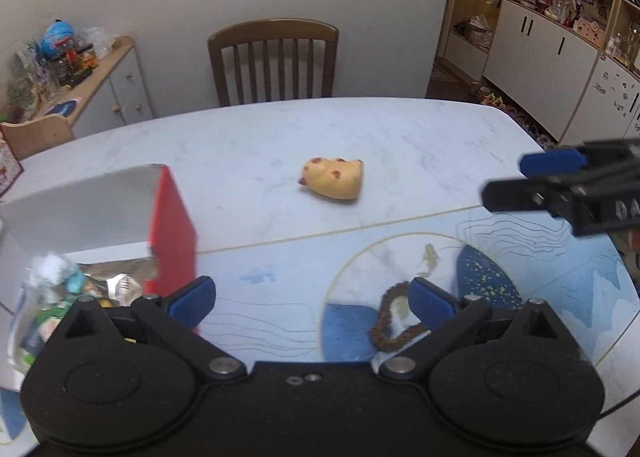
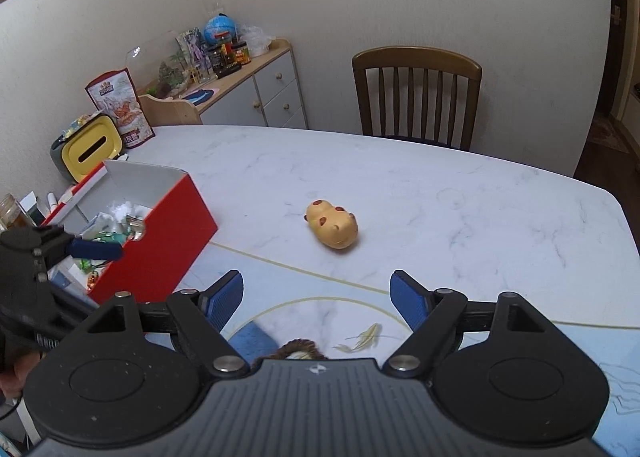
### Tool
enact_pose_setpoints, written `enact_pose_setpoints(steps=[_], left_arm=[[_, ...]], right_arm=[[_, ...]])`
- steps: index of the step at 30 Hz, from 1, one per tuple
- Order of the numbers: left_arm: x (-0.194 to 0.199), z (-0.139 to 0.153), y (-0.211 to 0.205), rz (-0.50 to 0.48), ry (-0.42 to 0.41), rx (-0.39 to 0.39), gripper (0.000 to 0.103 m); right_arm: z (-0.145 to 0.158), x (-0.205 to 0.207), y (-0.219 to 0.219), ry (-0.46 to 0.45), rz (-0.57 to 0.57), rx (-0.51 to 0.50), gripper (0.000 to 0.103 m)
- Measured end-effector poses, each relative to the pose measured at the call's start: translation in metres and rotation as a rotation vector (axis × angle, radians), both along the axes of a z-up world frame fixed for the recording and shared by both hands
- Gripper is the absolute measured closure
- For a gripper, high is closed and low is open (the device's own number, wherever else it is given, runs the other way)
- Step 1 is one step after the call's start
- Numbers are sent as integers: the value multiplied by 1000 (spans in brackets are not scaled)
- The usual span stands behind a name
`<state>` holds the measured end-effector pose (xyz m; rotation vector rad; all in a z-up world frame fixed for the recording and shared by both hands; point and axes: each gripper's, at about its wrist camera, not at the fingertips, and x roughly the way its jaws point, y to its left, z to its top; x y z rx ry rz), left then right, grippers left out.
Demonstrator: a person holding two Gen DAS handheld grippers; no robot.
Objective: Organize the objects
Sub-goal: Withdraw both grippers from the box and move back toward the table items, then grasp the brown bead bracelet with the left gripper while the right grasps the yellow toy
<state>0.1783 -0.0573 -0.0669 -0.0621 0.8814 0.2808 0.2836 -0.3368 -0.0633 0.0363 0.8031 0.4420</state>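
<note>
Yellow toy (image 2: 333, 228) lies ahead of both empty, spread grippers: left (image 1: 312, 303), right (image 2: 318, 299).

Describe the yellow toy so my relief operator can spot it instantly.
Start at the white marble table with the wooden chair behind it. Right of the red box, alone on bare marble, lies the yellow animal toy: rounded, plastic-looking, with brown spots.

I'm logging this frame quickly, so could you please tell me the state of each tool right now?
Left tool: open, holding nothing.
Right tool: open, holding nothing.
</note>
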Motion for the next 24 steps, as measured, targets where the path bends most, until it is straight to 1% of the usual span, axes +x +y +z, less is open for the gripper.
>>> enact_pose_setpoints(steps=[5,9,17,24], left_arm=[[14,-21,-12,-11,12,-32,1],[26,-40,-19,-14,37,-21,1],[39,-73,-19,-15,80,-16,1],[43,-97,-18,-22,121,-19,5]], right_arm=[[-11,24,1,21,16,-14,22],[-21,44,6,39,41,-26,22],[-49,85,25,74,96,-63,22],[-75,119,43,100,150,-103,22]])
